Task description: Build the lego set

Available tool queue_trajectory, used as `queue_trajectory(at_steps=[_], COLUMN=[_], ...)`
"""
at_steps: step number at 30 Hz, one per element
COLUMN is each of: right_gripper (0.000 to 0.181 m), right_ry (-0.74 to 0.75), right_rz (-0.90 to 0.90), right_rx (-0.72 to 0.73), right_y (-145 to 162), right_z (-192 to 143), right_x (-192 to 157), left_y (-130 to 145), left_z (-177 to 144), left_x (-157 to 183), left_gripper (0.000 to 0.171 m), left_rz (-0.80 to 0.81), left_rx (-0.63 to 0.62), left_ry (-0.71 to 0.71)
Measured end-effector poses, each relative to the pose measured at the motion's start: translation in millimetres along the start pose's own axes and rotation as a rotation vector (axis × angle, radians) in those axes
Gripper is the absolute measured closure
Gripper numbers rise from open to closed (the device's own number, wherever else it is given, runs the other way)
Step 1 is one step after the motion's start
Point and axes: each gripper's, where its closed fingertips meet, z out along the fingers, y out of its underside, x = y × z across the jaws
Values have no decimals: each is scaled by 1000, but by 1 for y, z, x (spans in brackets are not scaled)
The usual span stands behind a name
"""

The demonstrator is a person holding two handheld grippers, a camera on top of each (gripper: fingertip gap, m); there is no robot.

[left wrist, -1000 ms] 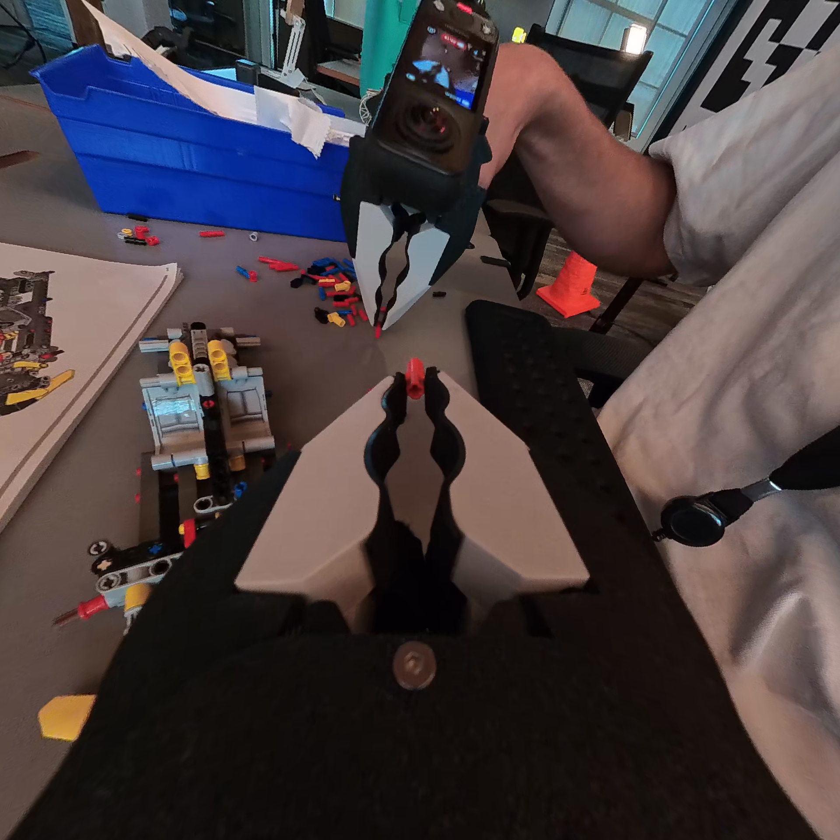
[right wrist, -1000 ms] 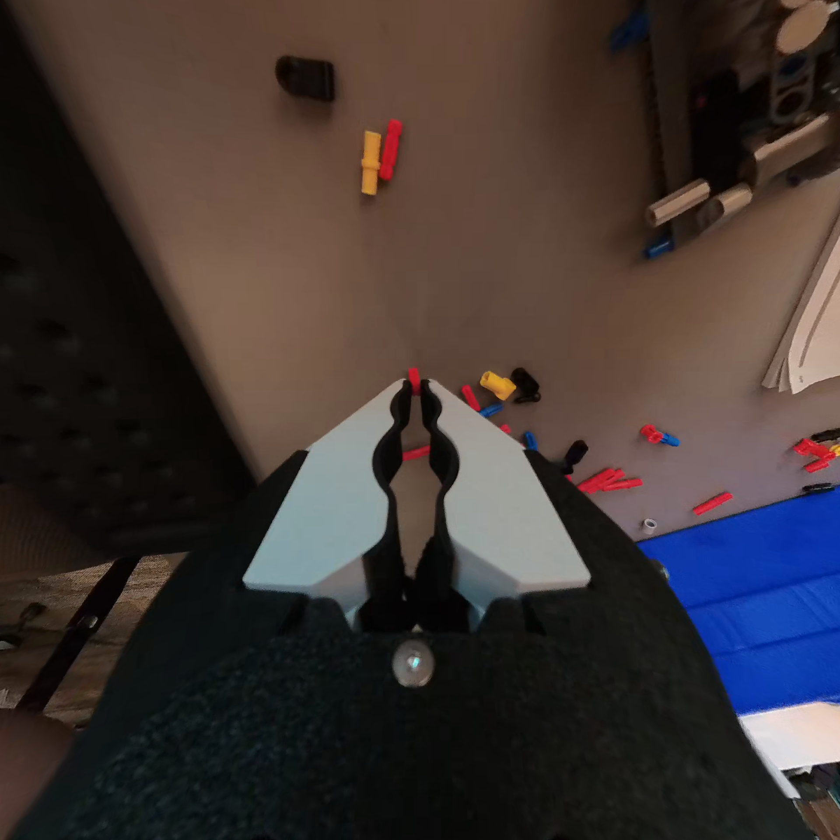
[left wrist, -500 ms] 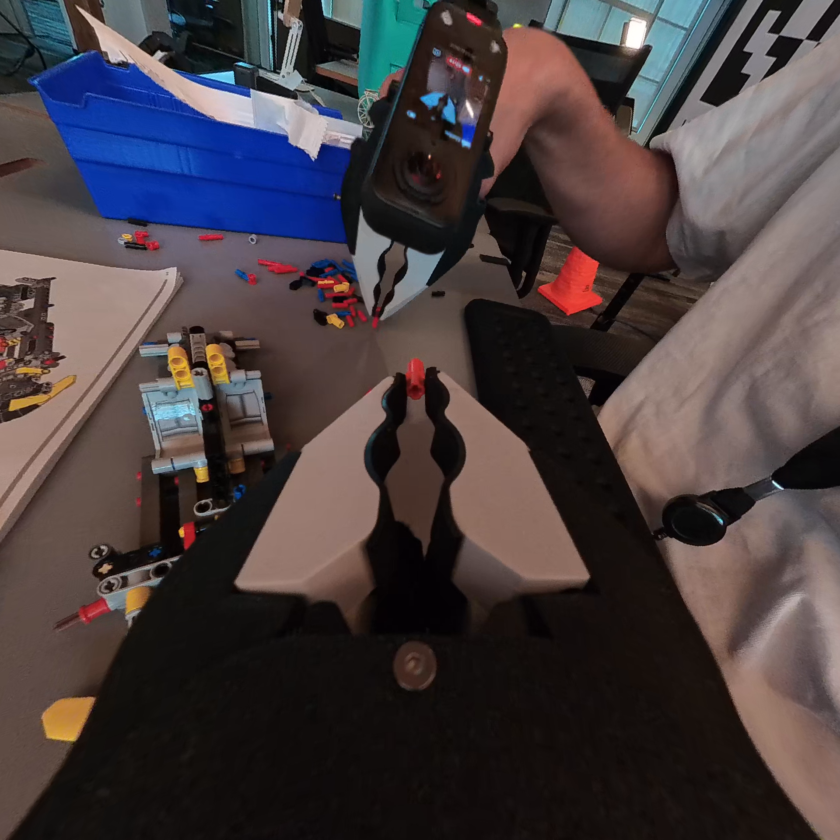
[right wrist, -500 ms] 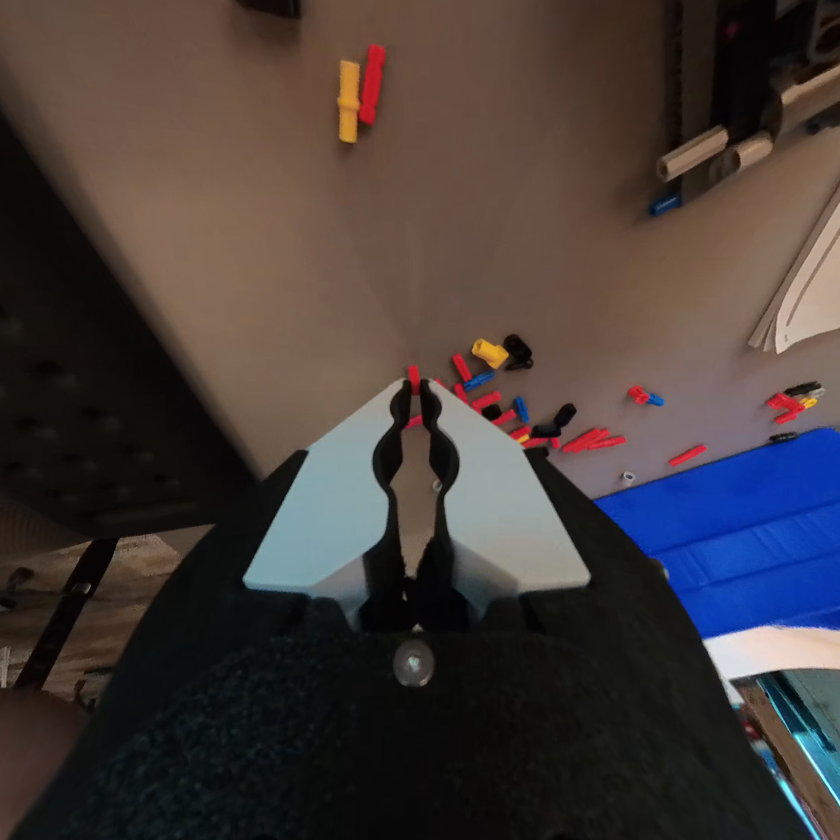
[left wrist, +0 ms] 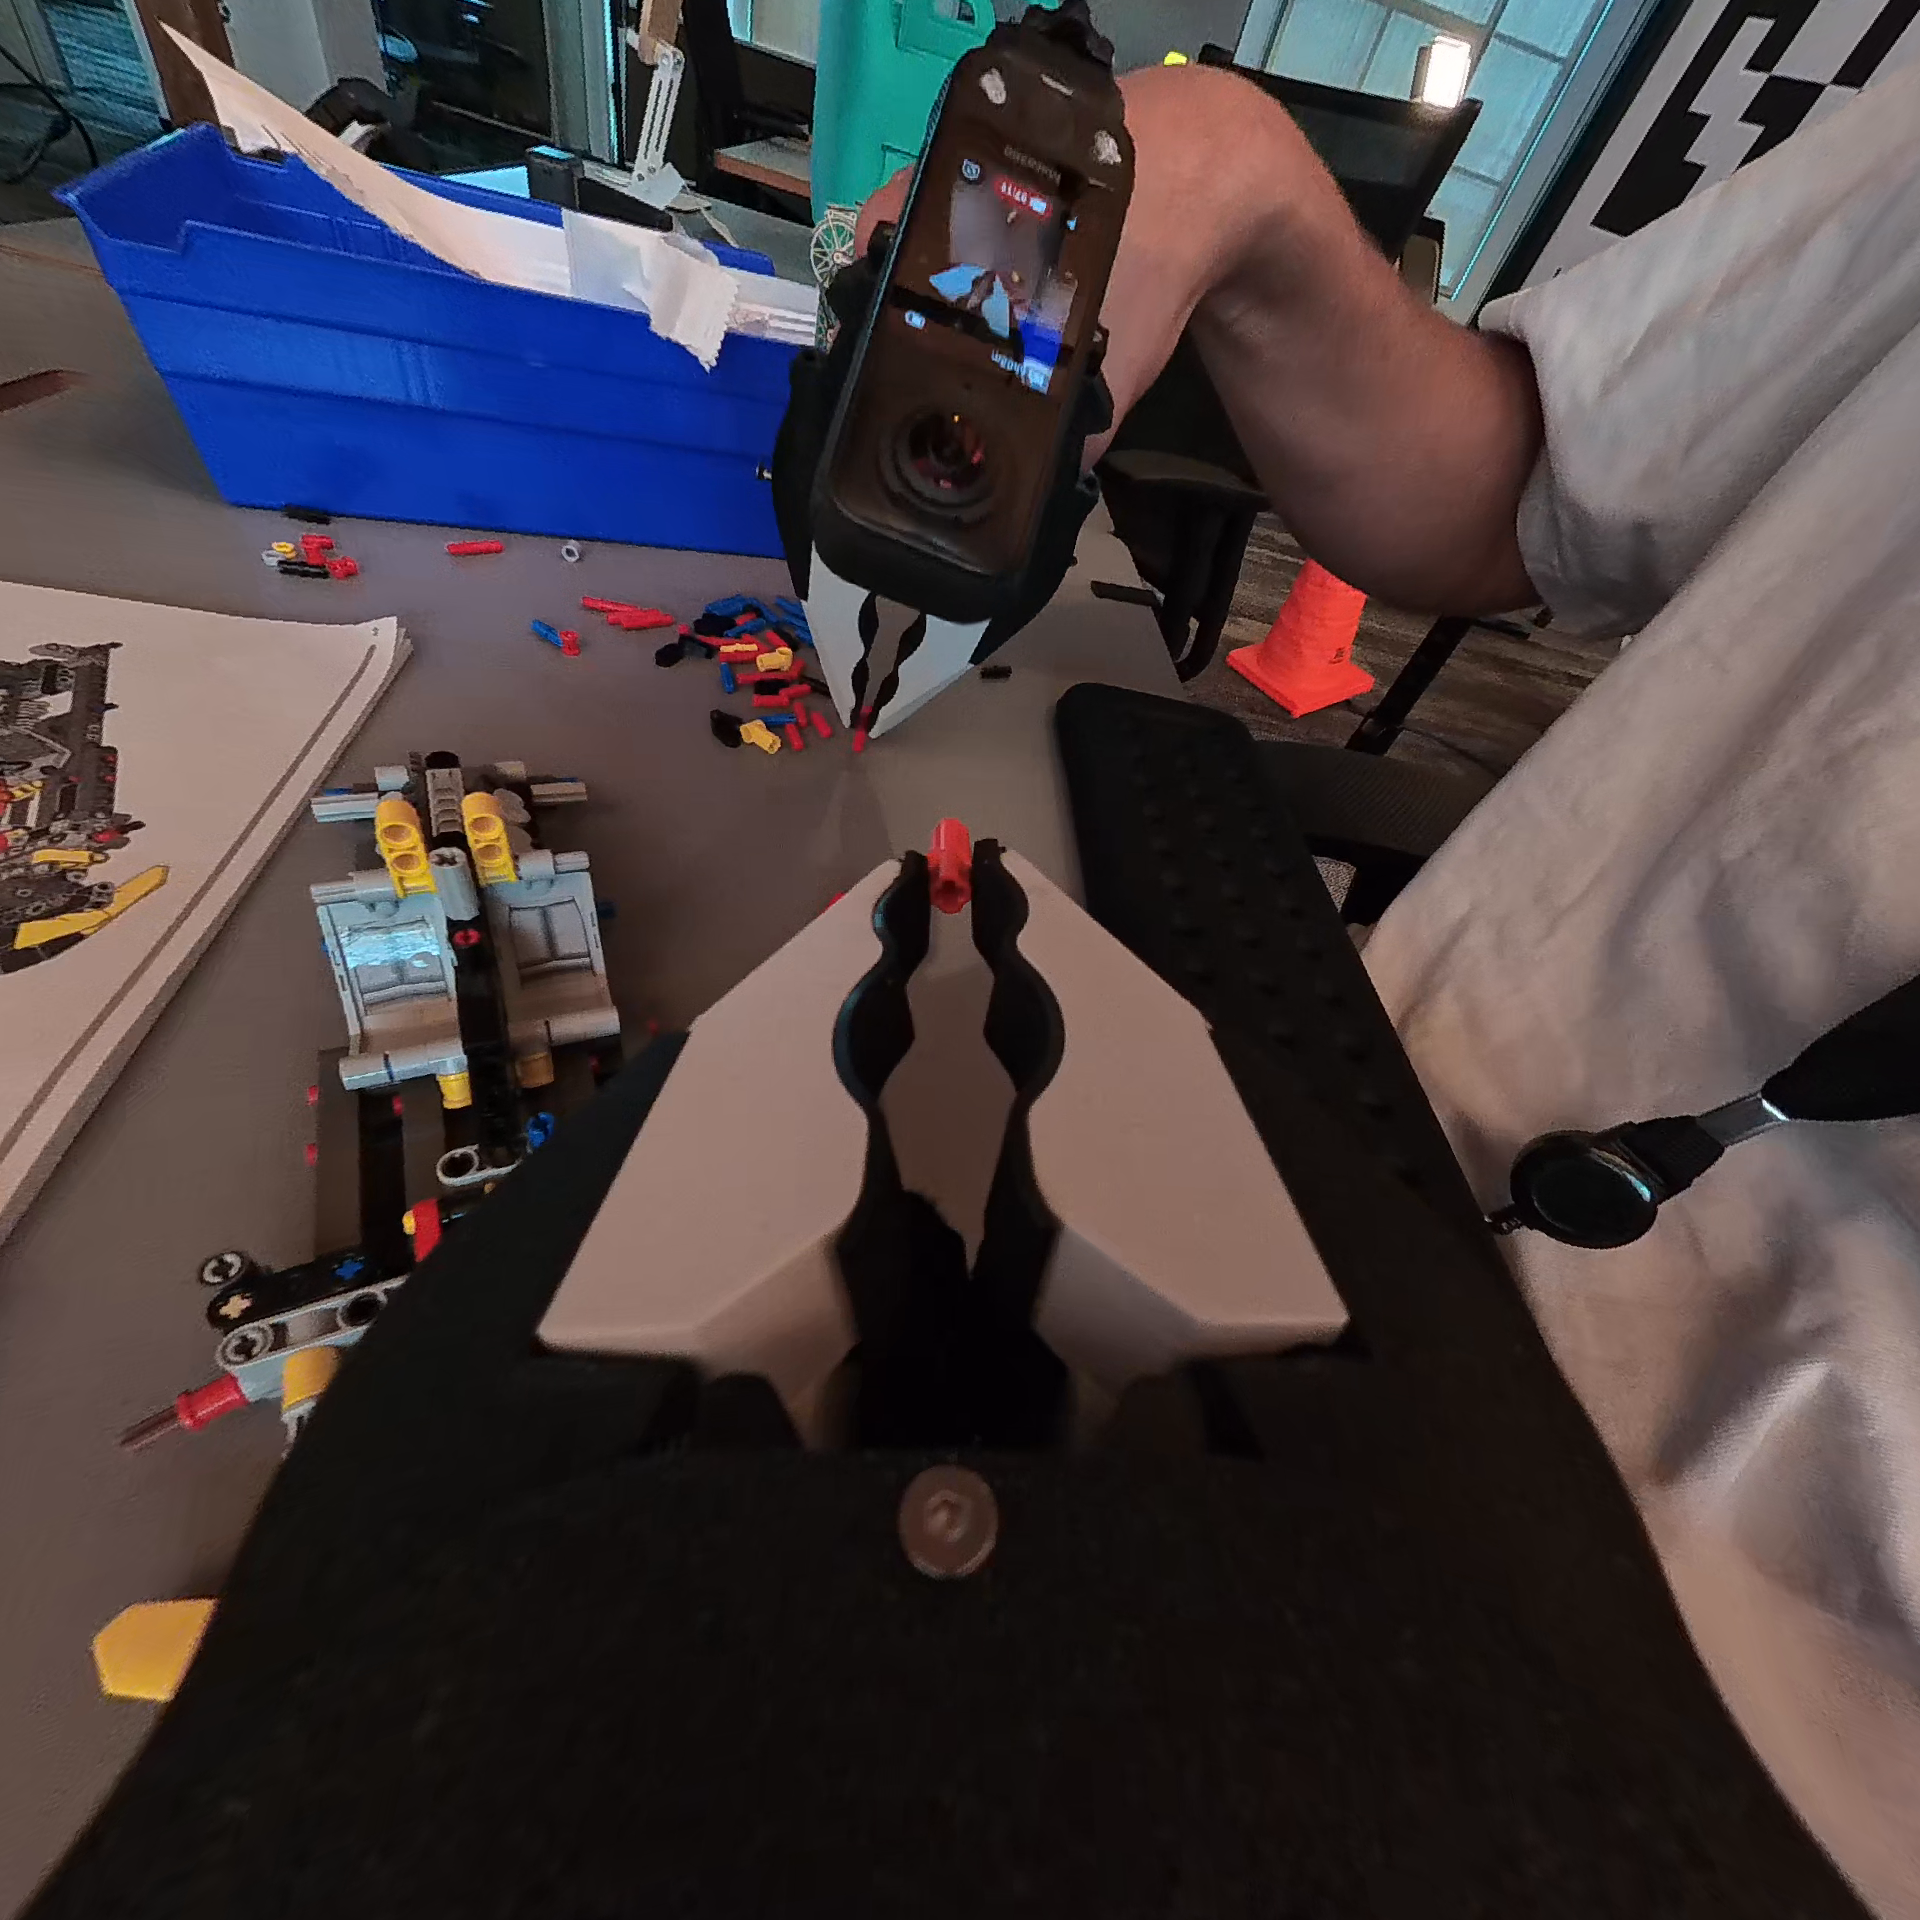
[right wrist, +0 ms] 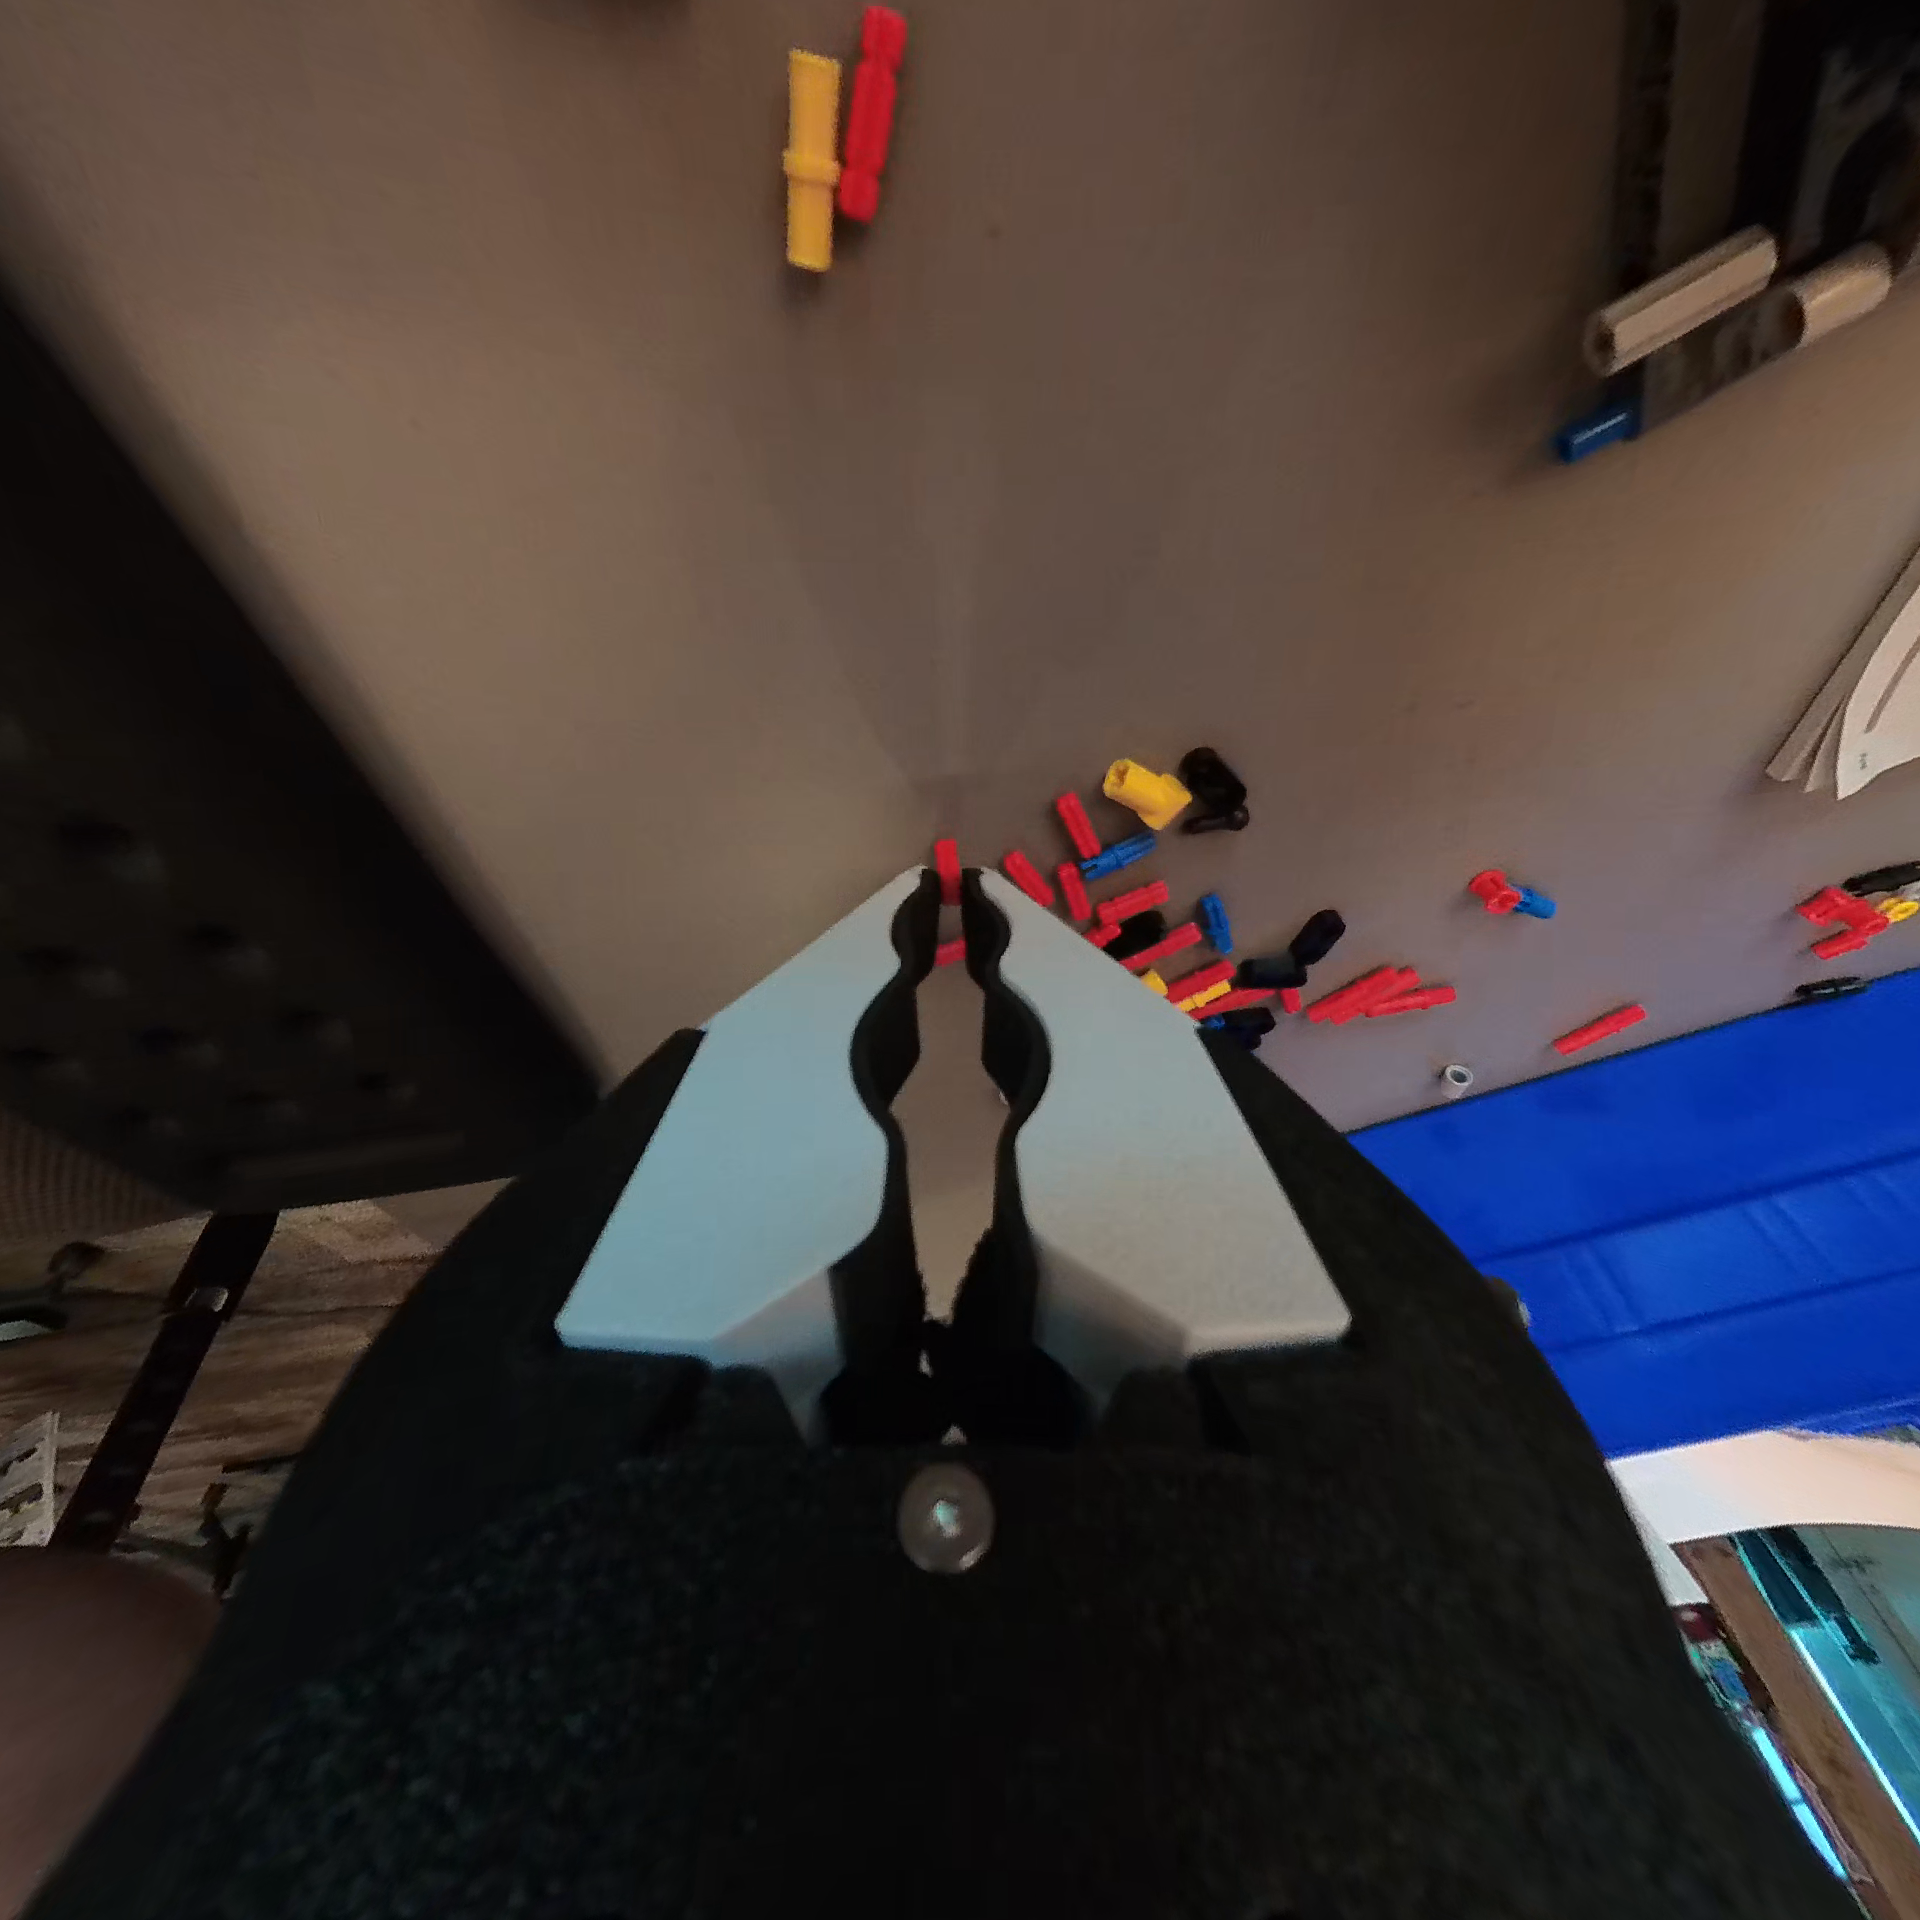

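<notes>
My left gripper (left wrist: 948, 862) is shut on a small red pin (left wrist: 948, 878) and holds it above the grey table. My right gripper (right wrist: 948, 883) is shut on a thin red pin (right wrist: 947, 868); in the left wrist view it (left wrist: 868, 722) points down beside the pile of loose red, blue, black and yellow pins (left wrist: 753, 665). The half-built grey, black and yellow model (left wrist: 457, 935) lies on the table to the left of my left gripper. The same pile of pins (right wrist: 1174, 935) lies just right of my right fingertips.
A blue bin (left wrist: 447, 374) with white paper stands at the back. An open instruction booklet (left wrist: 156, 810) lies at the left. A black perforated chair part (left wrist: 1226, 935) runs along the table's right edge. A yellow pin and a red pin (right wrist: 836, 145) lie together farther off. My right fingertips sit around 20 cm from my left ones.
My right gripper has shifted toward the pile of loose pins with its red pin still held. My left gripper has stayed in place with its red pin.
</notes>
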Motion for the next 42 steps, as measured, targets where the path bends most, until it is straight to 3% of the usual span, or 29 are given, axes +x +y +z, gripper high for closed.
queue_trajectory(at_steps=[13,19,26,31,38,42], right_gripper=[169,161,159,156,169,178], right_ry=[8,6,83,40,96,155], right_rz=[3,70,387,654,850,819], right_rx=[41,234,586,798,866,866], right_y=[-2,-2,11,2,-1,-5], right_z=[2,-6,-6,-2,8,7], right_x=[-2,-6,-2,-9,-4,-4], left_y=[1,2,3,2,0,-5], left_z=[1,1,1,3,4,2], left_x=[0,0,1,1,2,1], left_gripper=[166,166,166,166,166,166], left_rz=[0,0,6,-1,-15,-27], left_rx=[-4,-7,-12,-8,5,43], left_ry=[3,3,3,-1,5,6])
